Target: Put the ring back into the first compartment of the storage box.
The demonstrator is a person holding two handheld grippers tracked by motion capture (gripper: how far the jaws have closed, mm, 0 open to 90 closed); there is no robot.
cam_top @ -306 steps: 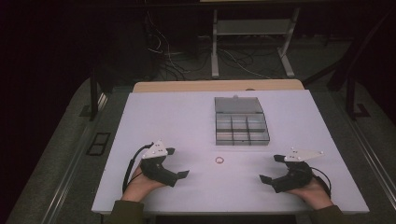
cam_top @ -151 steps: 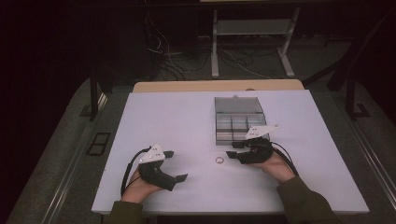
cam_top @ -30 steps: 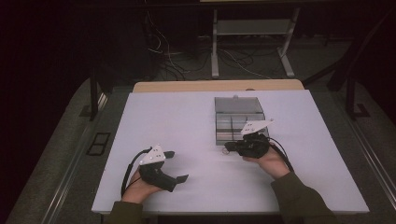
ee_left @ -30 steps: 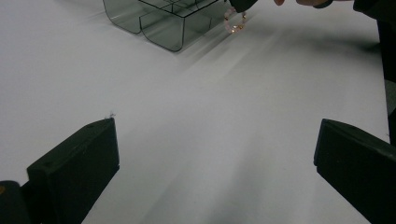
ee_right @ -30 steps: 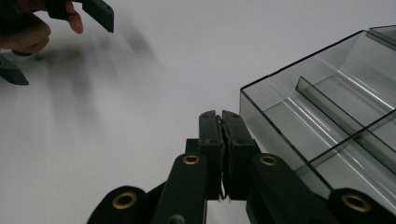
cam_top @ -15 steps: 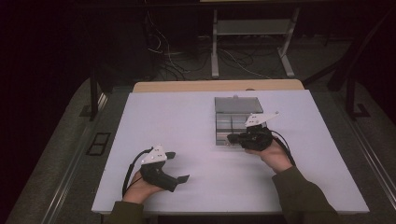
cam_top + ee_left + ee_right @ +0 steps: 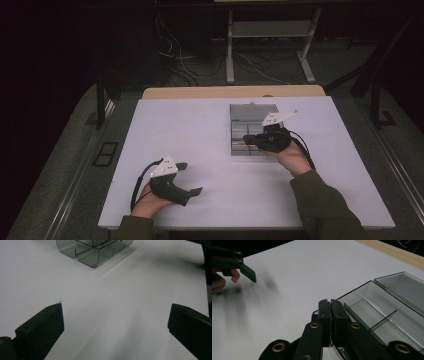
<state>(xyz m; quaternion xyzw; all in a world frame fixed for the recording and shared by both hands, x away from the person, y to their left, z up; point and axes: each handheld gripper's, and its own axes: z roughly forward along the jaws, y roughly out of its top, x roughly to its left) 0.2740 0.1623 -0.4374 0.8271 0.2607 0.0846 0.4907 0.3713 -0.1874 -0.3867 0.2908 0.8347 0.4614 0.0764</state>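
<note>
A clear plastic compartment box (image 7: 251,113) stands open on the white table (image 7: 200,130), right of centre toward the far side. My right gripper (image 7: 249,140) hovers over its front part, pointing left. In the right gripper view the right gripper (image 7: 330,304) is shut, jaws pressed together just above the box's (image 7: 387,307) corner rim; I cannot make out anything between the pads. My left gripper (image 7: 191,178) rests near the front left edge, open. In the left gripper view the left gripper (image 7: 115,322) stands wide over bare table, the box (image 7: 92,252) far ahead.
A wooden strip (image 7: 230,92) runs along the table's far edge. Beyond it are cables and the legs of a metal stand (image 7: 270,30) on the dark floor. A dark rail (image 7: 102,100) stands off the table's left side.
The right gripper went from the front right of the table to a small ring lying before the box, then up and away over the box. The ring's spot is now bare. Left gripper unmoved.
</note>
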